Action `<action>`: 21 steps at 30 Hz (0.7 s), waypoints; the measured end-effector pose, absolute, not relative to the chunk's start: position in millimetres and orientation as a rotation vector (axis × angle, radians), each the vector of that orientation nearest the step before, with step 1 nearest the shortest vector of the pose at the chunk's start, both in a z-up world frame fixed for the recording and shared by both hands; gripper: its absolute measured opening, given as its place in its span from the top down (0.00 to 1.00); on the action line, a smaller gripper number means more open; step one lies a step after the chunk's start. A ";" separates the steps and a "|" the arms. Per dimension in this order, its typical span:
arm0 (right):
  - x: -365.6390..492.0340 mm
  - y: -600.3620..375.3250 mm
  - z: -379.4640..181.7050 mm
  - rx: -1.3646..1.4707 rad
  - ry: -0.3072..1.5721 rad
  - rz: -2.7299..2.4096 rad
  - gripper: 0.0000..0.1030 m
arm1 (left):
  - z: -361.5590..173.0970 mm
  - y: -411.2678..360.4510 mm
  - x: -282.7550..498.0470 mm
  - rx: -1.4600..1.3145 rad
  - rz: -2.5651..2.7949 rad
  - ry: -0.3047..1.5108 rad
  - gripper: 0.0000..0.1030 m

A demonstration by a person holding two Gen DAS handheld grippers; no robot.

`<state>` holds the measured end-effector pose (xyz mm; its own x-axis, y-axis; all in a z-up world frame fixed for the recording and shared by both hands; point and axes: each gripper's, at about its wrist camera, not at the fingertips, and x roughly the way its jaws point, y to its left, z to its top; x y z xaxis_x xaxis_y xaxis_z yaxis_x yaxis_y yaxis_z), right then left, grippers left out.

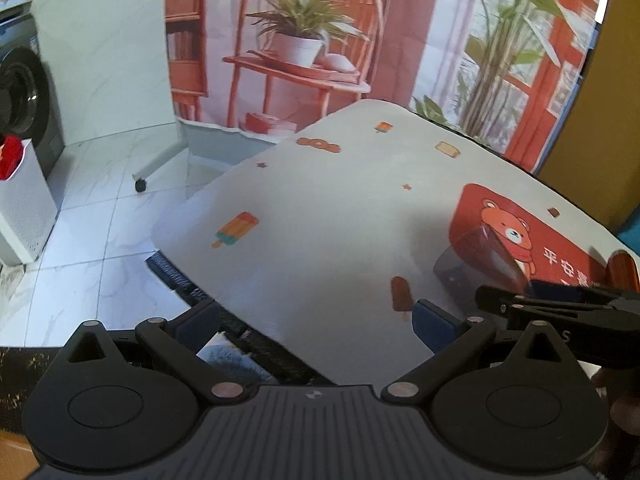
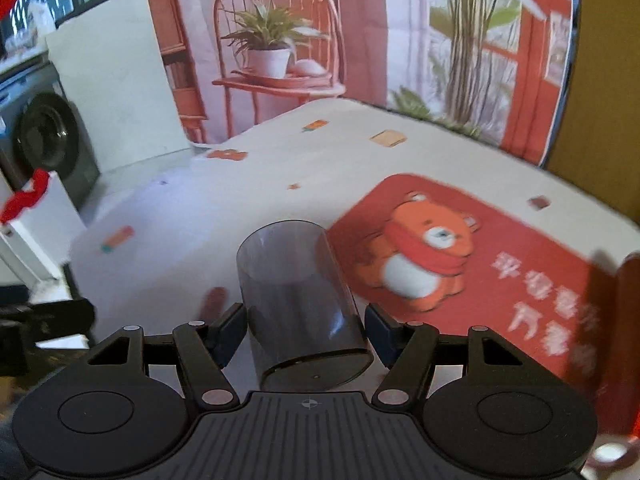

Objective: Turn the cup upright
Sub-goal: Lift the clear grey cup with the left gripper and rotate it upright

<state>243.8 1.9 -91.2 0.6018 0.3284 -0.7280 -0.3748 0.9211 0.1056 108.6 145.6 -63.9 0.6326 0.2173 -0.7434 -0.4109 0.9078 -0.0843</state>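
A smoky translucent cup lies tilted between my right gripper's two blue pads. Its closed base faces the camera and its open mouth points away. The pads stand close to its sides; the jaws are shut on it. In the left wrist view the same cup shows at the right, over the red bear mat, with the right gripper's black fingers beside it. My left gripper is open and empty, held over the table's left front edge.
The table has a white cloth with ice-lolly prints and a red bear mat. A printed backdrop hangs behind. A washing machine and a white bin stand on the tiled floor at the left.
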 end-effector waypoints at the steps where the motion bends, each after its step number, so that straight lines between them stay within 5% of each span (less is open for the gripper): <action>1: 242.3 1.4 -90.1 -0.047 0.836 0.417 0.40 | -64.1 148.1 107.9 -0.266 0.369 0.810 0.00; 12: 201.6 -64.6 -56.2 0.004 0.742 0.283 0.26 | -58.3 136.6 121.4 -0.289 0.332 0.795 0.01; 21: 144.5 -114.2 -72.9 -0.178 0.680 0.047 0.01 | -50.0 108.3 151.0 -0.271 0.303 0.800 0.01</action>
